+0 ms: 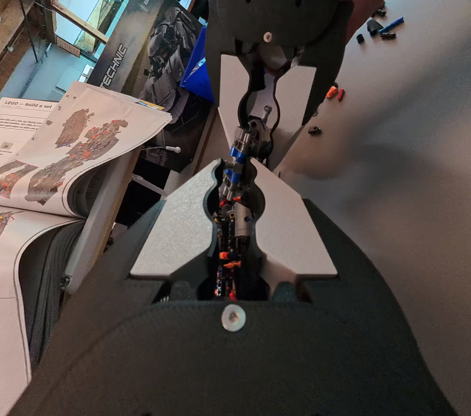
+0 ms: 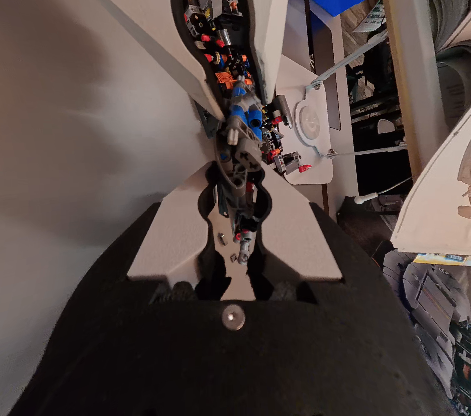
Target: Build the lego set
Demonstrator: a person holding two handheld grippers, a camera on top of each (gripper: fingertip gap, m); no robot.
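Above the grey table (image 1: pixel 407 174), beside the open instruction booklet (image 1: pixel 84 149) and set box (image 1: pixel 153 52), the left gripper (image 1: pixel 235 164) and right gripper (image 2: pixel 238 167) met tip to tip, each nearly closed around one end of the lego assembly (image 1: pixel 235 200); loose pieces (image 1: pixel 382 28) lay well apart.

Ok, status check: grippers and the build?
Left gripper and right gripper both shut on lego assembly, tip to tip. Loose pieces on table. Nothing blocking.
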